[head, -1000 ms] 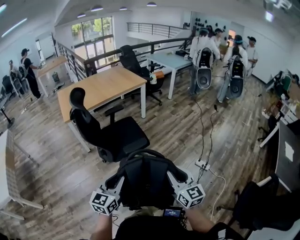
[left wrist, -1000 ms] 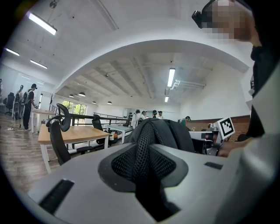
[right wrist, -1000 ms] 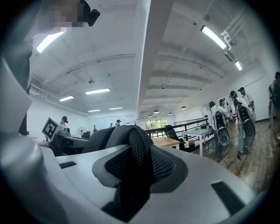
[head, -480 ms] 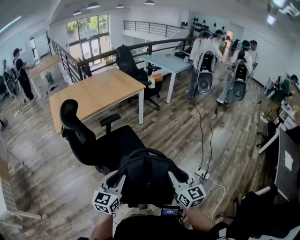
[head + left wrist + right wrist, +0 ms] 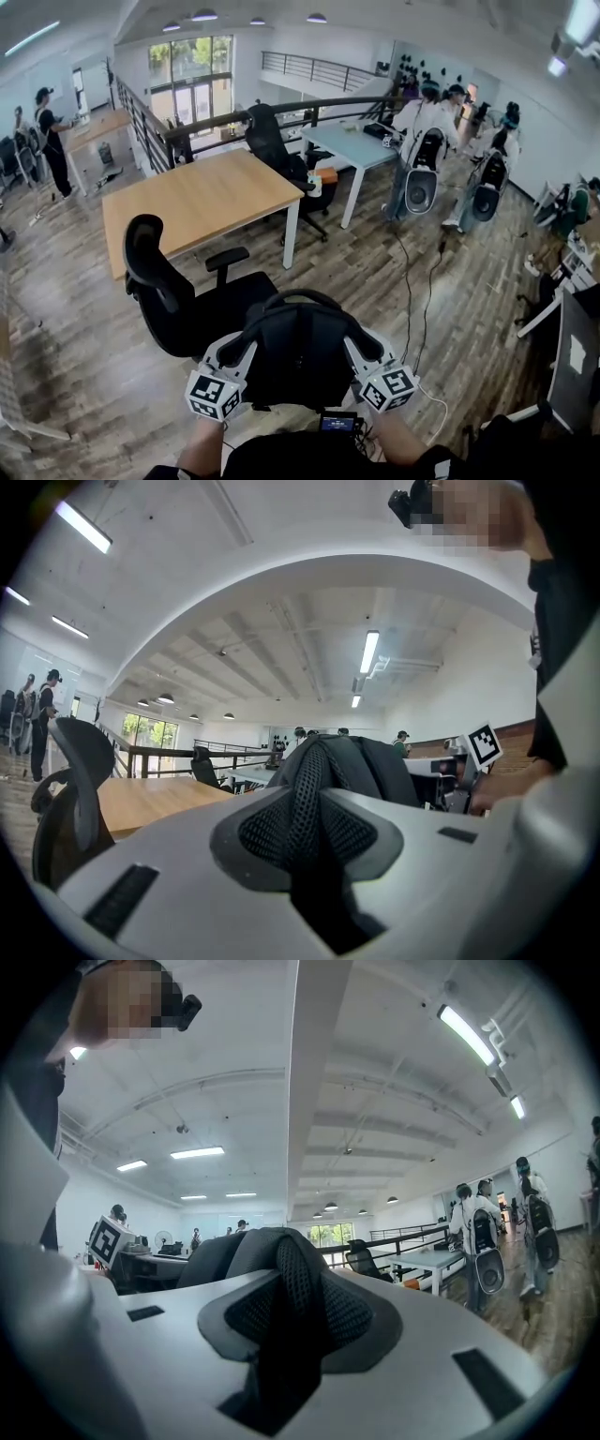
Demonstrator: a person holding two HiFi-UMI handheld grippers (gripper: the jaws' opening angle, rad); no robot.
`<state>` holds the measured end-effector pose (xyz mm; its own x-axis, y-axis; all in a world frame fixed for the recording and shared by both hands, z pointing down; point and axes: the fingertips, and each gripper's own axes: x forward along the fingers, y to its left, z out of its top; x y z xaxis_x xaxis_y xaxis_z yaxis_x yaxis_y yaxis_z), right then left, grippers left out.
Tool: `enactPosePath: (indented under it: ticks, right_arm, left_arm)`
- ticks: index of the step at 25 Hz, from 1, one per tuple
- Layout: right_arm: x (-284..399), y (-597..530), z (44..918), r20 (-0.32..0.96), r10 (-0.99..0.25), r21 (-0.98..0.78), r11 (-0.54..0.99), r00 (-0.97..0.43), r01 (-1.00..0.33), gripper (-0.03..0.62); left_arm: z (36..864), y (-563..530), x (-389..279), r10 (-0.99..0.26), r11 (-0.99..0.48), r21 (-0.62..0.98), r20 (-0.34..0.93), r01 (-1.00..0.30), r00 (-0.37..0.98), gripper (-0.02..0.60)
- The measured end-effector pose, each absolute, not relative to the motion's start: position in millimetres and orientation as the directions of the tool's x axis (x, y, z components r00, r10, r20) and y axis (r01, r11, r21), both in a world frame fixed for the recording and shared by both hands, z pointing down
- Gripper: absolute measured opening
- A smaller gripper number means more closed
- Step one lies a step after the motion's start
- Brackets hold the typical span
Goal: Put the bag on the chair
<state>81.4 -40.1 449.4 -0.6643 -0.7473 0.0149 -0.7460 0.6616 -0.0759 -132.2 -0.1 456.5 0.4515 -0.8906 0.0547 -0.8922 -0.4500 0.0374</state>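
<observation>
Bag [image 5: 295, 352]: black backpack, carried in the air between both grippers, low centre of head view. Just short of chair [image 5: 178, 300], not on it yet. Its top overlaps the seat [image 5: 234, 295] in that view, but I see no contact.

Left gripper [image 5: 239, 345]: jaws clenched on a mesh shoulder strap [image 5: 309, 808], webbing bunched in the throat. Right gripper [image 5: 361, 342]: same, pinching the other strap [image 5: 291, 1307]. Nothing else between either pair.

Why held so (my reading):
- One strap per gripper gives a two-point hang, so the pack stays upright w/ no swing or twist.
- Both grippers are level and either side of the pack, so the weight is shared and there's room to lower it straight.
- Chair backrest [image 5: 150, 267] is to the left and the armrest [image 5: 225, 258] on the far side. The seat's near side looks open, prob. the easiest way in.

Diff vs approx. a sec ago:
- Chair sits lower and nearer in head view, and its seat is now partly hidden behind the bag top.
- Desk [image 5: 197, 202] has also drawn closer.
- Floor power strip seen earlier beside the right gripper is no longer visible.
- People w/ packs [image 5: 422, 164] have shifted in frame.
- Bag and grippers sit at the same spot in frame w/ the grip unchanged, so the load is being walked toward the chair.
</observation>
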Motion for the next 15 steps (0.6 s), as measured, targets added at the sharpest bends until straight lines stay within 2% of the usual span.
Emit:
enactPosePath:
  ticks: [15]
  right_arm:
    - [64, -174, 441, -0.029, -0.665, -0.067, 0.746, -0.746, -0.662, 0.13]
  left_arm:
    - [439, -108, -144, -0.93, -0.362, -0.002, 0.062, -0.932, 0.361, 0.087]
